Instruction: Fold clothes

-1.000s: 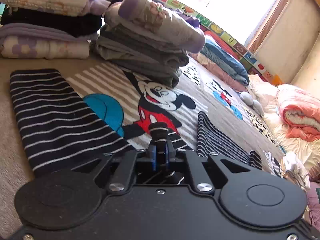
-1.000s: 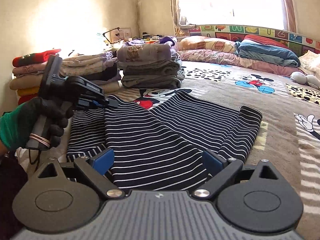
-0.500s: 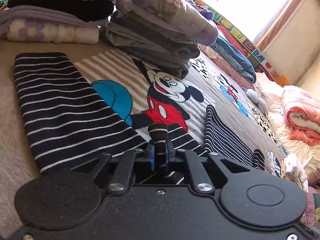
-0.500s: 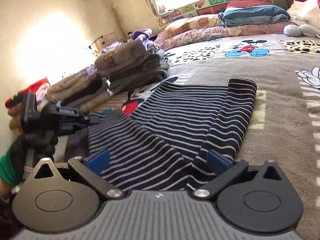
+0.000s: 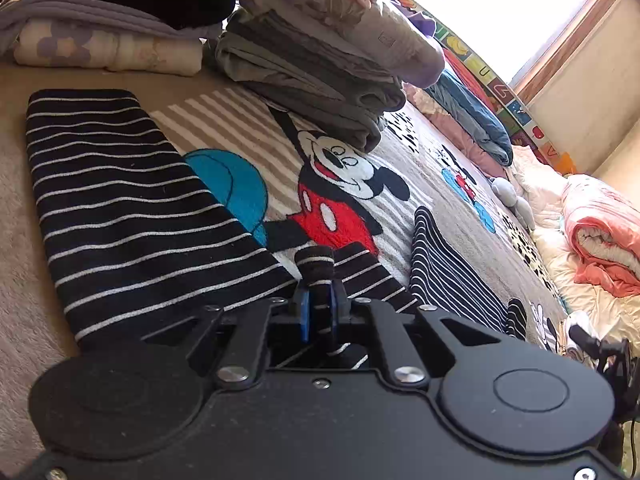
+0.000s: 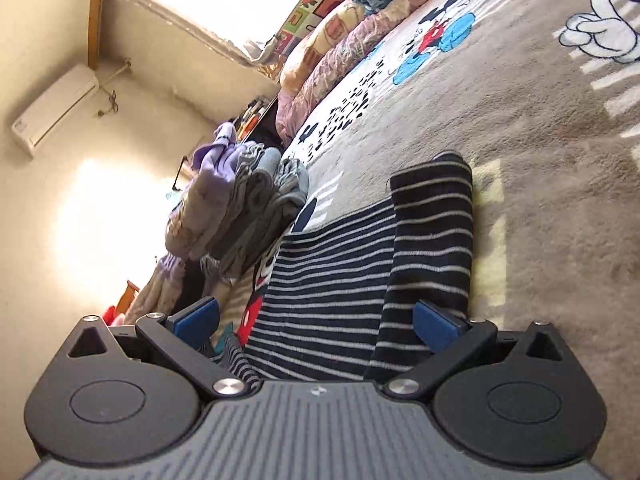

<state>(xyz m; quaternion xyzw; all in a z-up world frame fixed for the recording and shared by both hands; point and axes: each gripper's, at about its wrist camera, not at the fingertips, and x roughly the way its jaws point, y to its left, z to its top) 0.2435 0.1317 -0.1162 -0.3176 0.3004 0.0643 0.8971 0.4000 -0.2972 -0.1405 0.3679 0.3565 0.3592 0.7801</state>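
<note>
A fold of the striped garment (image 5: 120, 200) is pinched by the left claw (image 5: 318, 312) for lifting over; the right claw (image 6: 316, 320) is spread at 6 o'clock

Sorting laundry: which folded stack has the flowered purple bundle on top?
The grey stack beside Mickey's head; the other stack is topped differently.

A sunlit bedroom with cream walls (image 6: 120, 184). A bright window (image 5: 520, 12) with a wooden frame glares white. A white air conditioner (image 6: 54, 104) hangs high on the wall. A grey Mickey Mouse blanket (image 5: 344, 184) covers the bed, with stacked folded bedding (image 5: 320, 56) and a pink quilt (image 5: 604, 232).
</note>
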